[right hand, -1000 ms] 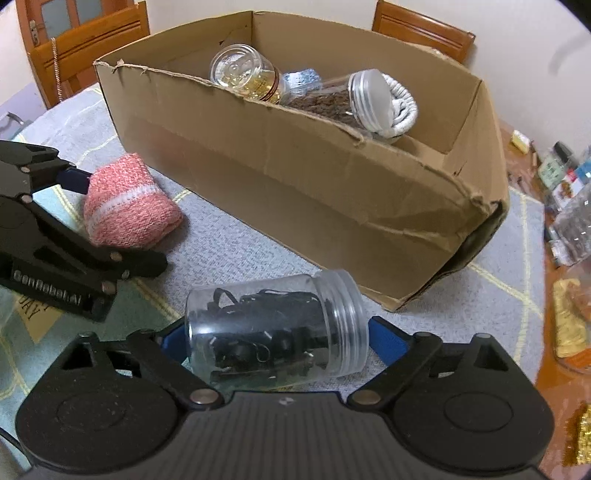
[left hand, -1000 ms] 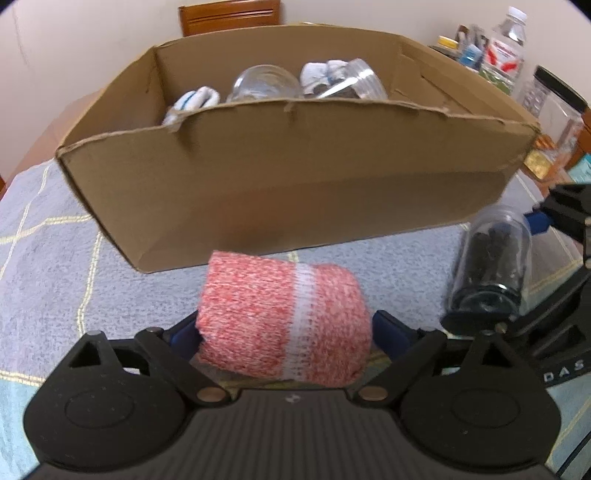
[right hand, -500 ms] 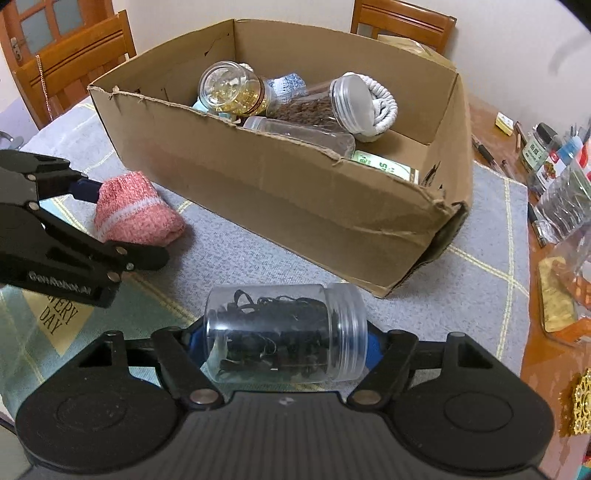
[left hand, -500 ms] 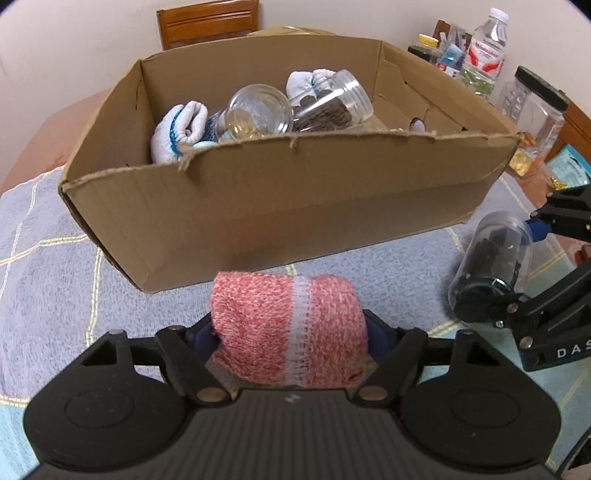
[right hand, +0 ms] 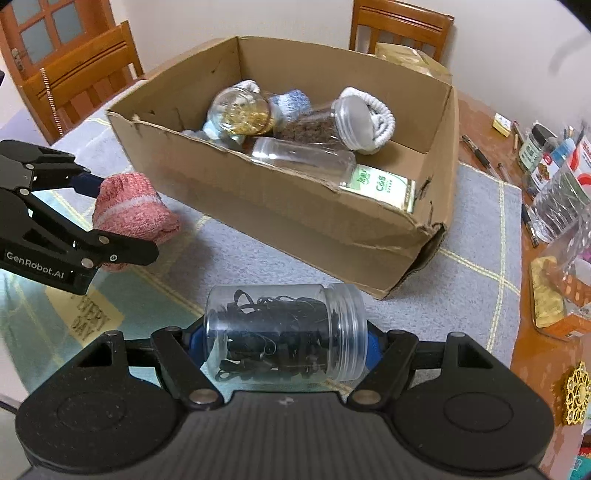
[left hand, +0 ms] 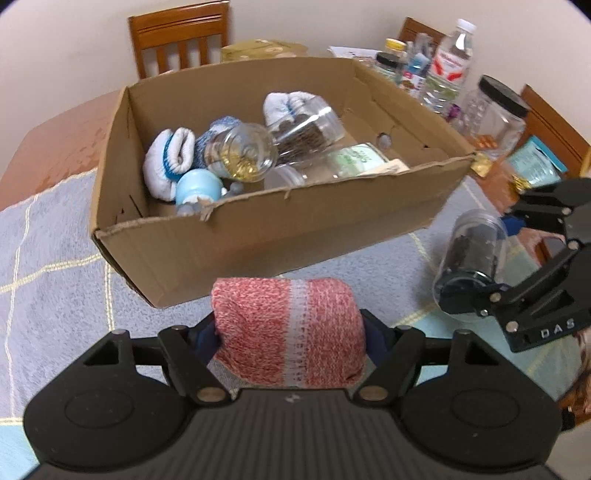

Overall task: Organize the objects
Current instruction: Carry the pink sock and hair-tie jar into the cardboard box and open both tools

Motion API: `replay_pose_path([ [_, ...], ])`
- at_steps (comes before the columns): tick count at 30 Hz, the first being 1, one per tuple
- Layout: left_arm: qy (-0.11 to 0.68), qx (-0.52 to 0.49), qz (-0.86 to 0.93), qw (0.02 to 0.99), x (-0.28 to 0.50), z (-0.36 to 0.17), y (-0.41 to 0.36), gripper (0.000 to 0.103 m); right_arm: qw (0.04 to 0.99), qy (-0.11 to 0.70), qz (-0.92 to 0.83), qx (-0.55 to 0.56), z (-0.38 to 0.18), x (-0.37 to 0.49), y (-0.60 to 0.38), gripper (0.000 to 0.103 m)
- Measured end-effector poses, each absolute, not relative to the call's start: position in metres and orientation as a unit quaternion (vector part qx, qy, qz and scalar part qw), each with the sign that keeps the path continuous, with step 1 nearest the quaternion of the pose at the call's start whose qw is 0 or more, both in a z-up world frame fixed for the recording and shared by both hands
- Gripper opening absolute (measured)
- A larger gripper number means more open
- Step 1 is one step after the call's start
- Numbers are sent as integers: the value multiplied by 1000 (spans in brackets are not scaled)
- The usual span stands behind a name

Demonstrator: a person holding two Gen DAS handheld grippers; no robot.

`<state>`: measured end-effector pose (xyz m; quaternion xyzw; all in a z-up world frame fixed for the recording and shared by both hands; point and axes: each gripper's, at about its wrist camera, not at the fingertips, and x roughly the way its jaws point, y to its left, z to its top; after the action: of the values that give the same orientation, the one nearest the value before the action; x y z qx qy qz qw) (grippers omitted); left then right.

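A home dining room: wooden chairs (left hand: 180, 35) ring a cloth-covered table (right hand: 476, 236), a panelled wooden door (right hand: 44, 33) behind.

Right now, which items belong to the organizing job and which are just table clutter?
Job:
- red knit roll, clamped in left gripper
- clear jar of black bits, clamped in right gripper
- cardboard box, already holding jars and socks

Lying about:
- water bottle
- black-lidded jar
- pens

Cream wall (left hand: 74, 44) — wooden chairs (left hand: 179, 37), wooden door (right hand: 44, 33) — grey checked tablecloth (left hand: 48, 236)
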<state>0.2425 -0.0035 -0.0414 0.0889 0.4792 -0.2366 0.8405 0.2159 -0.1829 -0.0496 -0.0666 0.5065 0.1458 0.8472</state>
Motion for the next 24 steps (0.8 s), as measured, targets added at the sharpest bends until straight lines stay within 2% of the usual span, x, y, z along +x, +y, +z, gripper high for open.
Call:
replay_pose_path([
  [6,477,114,-262,831,238,-14,-3,75,852,488,171,-80,-25,209,-175,79],
  [12,441,119,-273,847,240,22,-1,75,866,465,167,-76,1,212,-171,79],
  [22,394,119,-247,878,278,53,3,75,892,421,153,-66,29,226,-171,79],
  [24,390,122,-235,882,286,53,4,80,895,415,152,-63,32,229,-173,79],
])
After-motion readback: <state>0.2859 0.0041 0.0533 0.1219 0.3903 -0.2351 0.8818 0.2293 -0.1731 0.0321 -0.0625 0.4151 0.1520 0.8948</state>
